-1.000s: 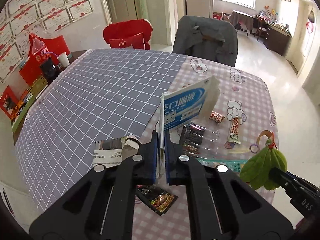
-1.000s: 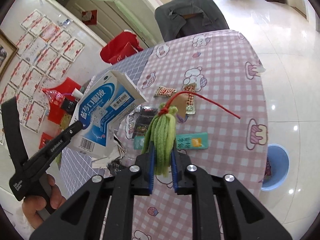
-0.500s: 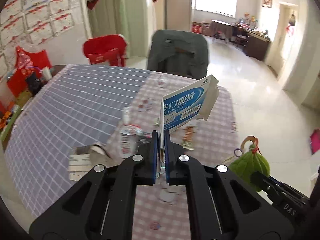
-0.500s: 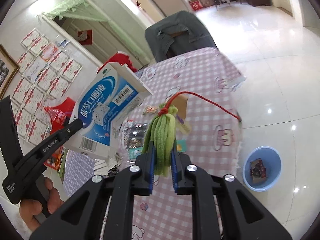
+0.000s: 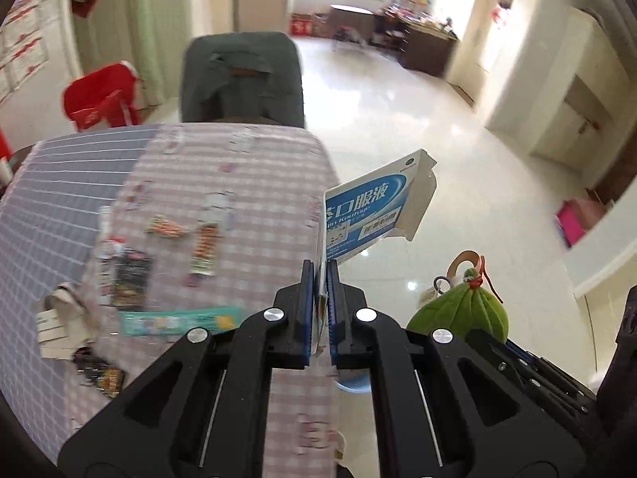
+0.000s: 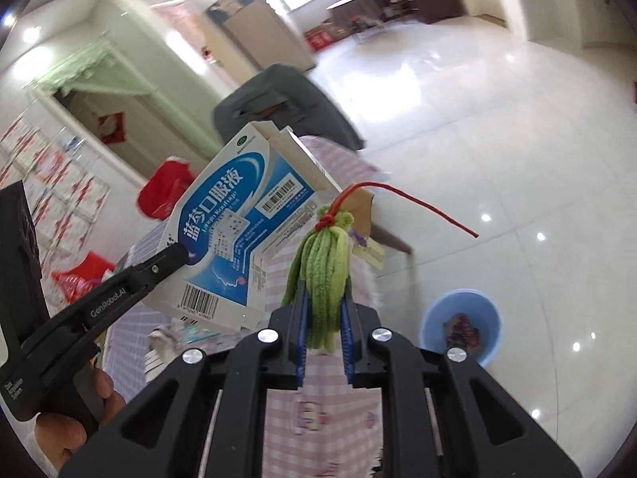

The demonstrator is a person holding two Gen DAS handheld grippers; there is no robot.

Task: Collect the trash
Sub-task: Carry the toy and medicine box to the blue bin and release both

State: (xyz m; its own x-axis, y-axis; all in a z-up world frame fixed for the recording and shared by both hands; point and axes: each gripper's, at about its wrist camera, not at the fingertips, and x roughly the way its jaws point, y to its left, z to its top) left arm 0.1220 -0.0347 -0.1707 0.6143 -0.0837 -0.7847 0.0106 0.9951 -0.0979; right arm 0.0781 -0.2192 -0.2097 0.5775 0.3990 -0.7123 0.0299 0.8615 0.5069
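Now that both claws have swung off the bench (image 5: pixel 254 183) toward the blue bin (image 6: pixel 461 324), we keep the left claw (image 5: pixel 319 279) clamped on the medicine box (image 5: pixel 374 209) and the right claw (image 6: pixel 324 310) on the green tassel (image 6: pixel 324 275), ready to drop

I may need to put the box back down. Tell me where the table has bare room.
The grey grid cloth at the table's left is mostly bare. So is the pink checked cloth at the far end, toward the grey chair. The near middle is crowded: snack wrappers, a teal packet and crumpled paper.
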